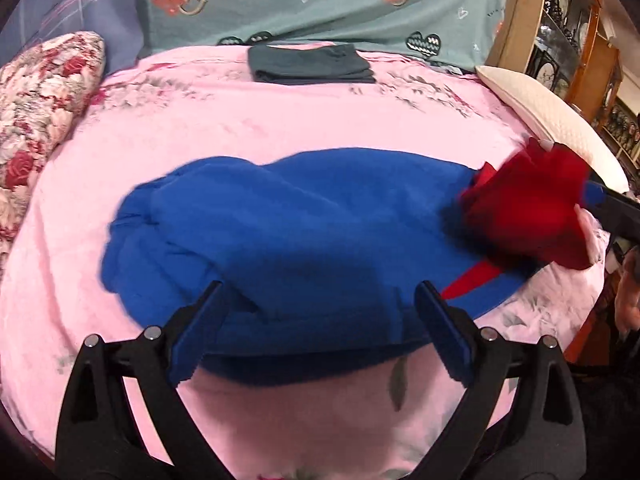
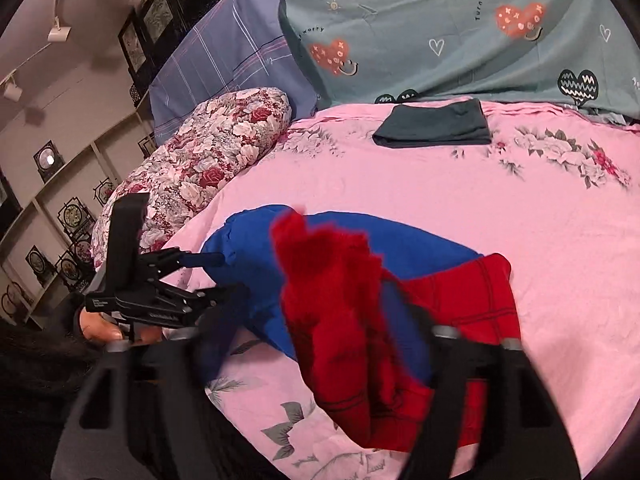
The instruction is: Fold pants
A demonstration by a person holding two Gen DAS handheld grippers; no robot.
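Pink bedsheet under blue-and-red pants

**Pink bed, five things on it**

You are working over a bed covered by a pink floral sheet. On it lie the blue and red pants, bunched near you. A folded dark garment sits at the far edge. A rose-print pillow rests on your left, a cream pillow on your right, and a teal heart-print pillow behind.
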